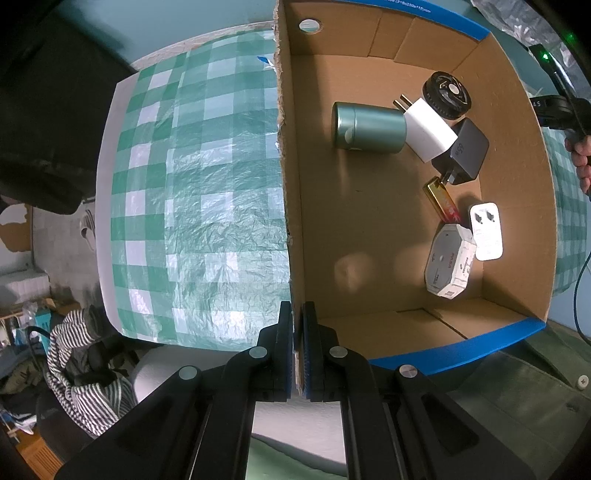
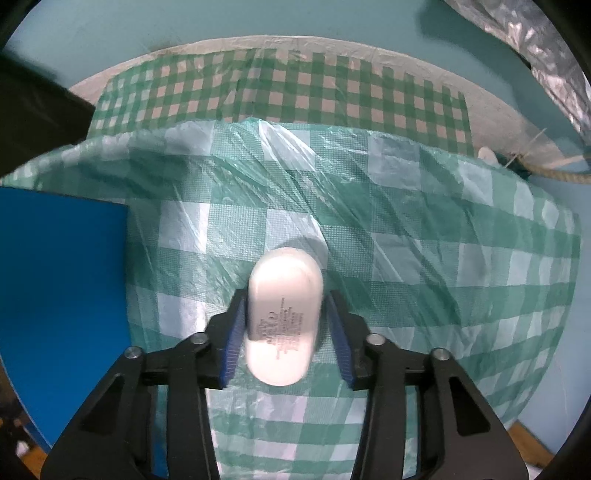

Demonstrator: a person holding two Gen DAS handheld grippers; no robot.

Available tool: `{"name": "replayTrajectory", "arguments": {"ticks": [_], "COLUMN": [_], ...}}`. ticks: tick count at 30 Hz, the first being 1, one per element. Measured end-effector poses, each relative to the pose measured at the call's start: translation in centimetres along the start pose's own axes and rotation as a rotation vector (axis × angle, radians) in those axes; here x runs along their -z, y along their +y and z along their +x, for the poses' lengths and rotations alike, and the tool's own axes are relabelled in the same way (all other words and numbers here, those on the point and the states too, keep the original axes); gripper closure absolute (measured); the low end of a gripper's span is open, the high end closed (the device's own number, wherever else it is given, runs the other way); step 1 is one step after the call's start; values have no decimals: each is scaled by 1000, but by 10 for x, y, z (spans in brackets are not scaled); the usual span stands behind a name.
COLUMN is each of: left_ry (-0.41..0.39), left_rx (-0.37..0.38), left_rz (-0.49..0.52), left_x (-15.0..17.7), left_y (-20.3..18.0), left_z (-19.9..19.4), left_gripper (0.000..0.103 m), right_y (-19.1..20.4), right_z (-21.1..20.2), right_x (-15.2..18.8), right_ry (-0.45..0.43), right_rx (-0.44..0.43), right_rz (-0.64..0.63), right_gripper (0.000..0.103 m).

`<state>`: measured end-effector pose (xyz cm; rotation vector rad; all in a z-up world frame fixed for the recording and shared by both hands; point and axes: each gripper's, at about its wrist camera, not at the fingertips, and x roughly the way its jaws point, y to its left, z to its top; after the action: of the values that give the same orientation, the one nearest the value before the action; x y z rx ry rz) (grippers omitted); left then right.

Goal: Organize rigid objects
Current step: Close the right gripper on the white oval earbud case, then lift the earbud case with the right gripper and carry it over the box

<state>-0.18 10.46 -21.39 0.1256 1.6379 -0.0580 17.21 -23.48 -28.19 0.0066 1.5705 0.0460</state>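
Pinching the cardboard box (image 1: 369,221) wall, the left hand-held gripper (image 1: 297,350) hides its edge.

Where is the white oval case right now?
In the right wrist view, the white oval case lies on the green checked tablecloth, between the right hand-held gripper's pads, right of the blue box wall.

Home room: checked plastic tablecloth (image 1: 207,192), striped clothing (image 1: 85,373) heaped lower left, teal wall (image 2: 184,26) at top.
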Motion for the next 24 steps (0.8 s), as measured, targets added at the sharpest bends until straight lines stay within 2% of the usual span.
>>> {"name": "replayTrajectory", "arguments": {"ticks": [12,24], "left_ry": [-2,-8], "left_rx": [0,-3], "left_rz": [5,14], "left_x": [0,-1], "left_y": [0,-2], "left_z": [0,0], "left_gripper": [98,98], "right_y": [17,44], "right_z": [-26,-85], "right_x": [10,28], "right_ry": [-15,-76], "right_rx": [-29,-82], "right_rz": [-45,-112], "right_gripper": [66,66]}}
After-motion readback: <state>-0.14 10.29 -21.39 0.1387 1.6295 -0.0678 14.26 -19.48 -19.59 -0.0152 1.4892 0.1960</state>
